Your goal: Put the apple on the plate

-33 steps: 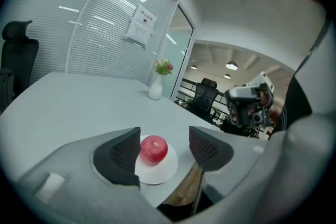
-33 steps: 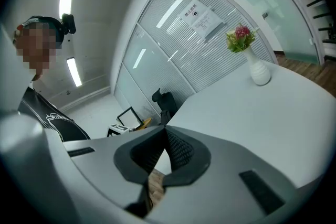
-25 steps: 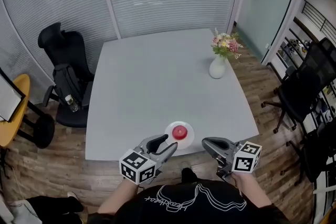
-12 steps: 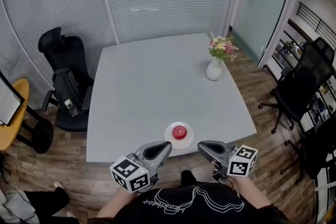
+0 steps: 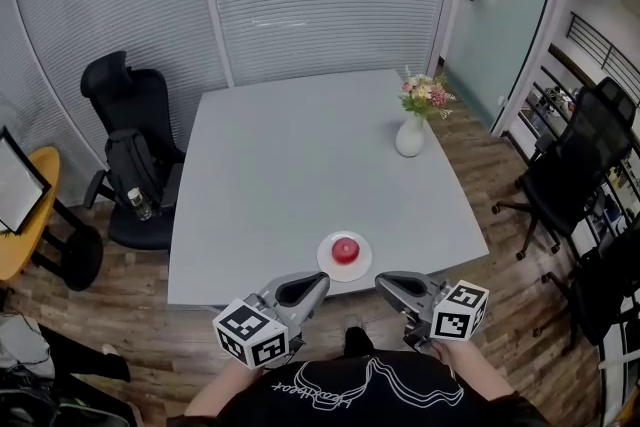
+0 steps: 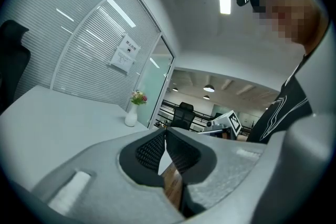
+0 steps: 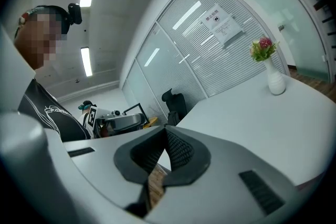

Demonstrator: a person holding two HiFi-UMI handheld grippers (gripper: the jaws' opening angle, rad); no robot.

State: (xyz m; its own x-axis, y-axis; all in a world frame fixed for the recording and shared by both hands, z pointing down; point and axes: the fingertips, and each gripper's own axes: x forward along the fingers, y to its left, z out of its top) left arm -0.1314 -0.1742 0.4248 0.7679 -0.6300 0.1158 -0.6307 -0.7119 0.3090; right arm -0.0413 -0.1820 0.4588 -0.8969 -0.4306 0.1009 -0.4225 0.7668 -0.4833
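A red apple (image 5: pixel 345 249) sits on a small white plate (image 5: pixel 327 262) near the front edge of the grey table (image 5: pixel 290 165). Both grippers hover off the table's front edge, in front of the person's body. My left gripper (image 5: pixel 320 280) is shut and empty, just left of and below the plate. The right gripper (image 5: pixel 381 281) is shut and empty too, just right of the plate. In the left gripper view the jaws (image 6: pixel 165 131) meet with nothing between them, and in the right gripper view the jaws (image 7: pixel 165 129) do the same. Neither gripper view shows the apple.
A white vase with flowers (image 5: pixel 411 135) stands at the table's far right corner. A black office chair (image 5: pixel 130 145) is to the left of the table, another chair (image 5: pixel 580 165) to the right. Wooden floor surrounds the table.
My left gripper's jaws have gone from open to shut, and it drew back from the plate toward the body. The right gripper drew back slightly. The apple stays on the plate.
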